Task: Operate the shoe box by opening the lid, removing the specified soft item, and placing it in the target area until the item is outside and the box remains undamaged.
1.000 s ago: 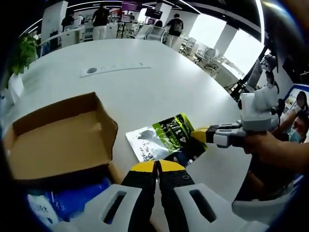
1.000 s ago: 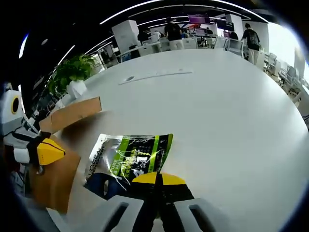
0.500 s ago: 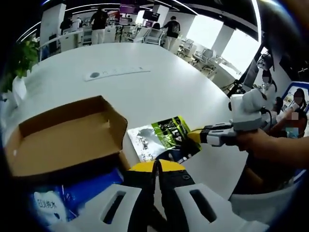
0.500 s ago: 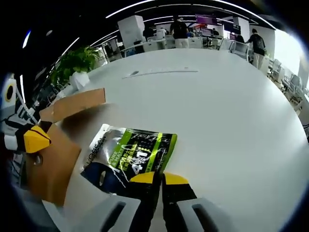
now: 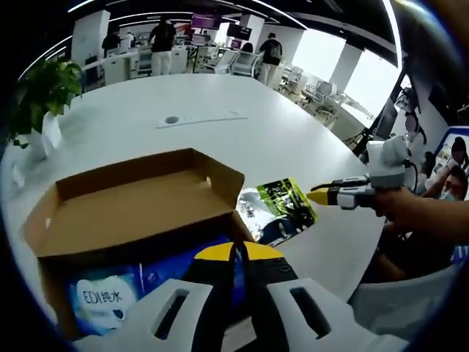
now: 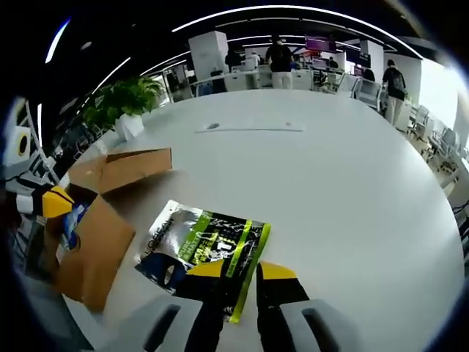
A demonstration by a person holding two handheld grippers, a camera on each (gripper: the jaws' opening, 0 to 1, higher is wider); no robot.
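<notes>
A glossy soft packet, printed in silver, lime green and dark blue, lies flat on a round white table. In the right gripper view it sits at lower centre, just outside the box; in the left gripper view it lies right of centre, just beside the box's right corner.

The brown cardboard shoe box is open, its lid flap folded back and showing a bare tan inside. Within the box, at the lower left of the left gripper view, rests a blue and white pack with printed lettering.

The right gripper rises from the bottom of its own view with jaws slightly apart, a corner of the packet lying between their yellow tips. In the left gripper view it reaches in from the right, held by a hand. The left gripper points over the box's front edge, jaws together, holding nothing.
</notes>
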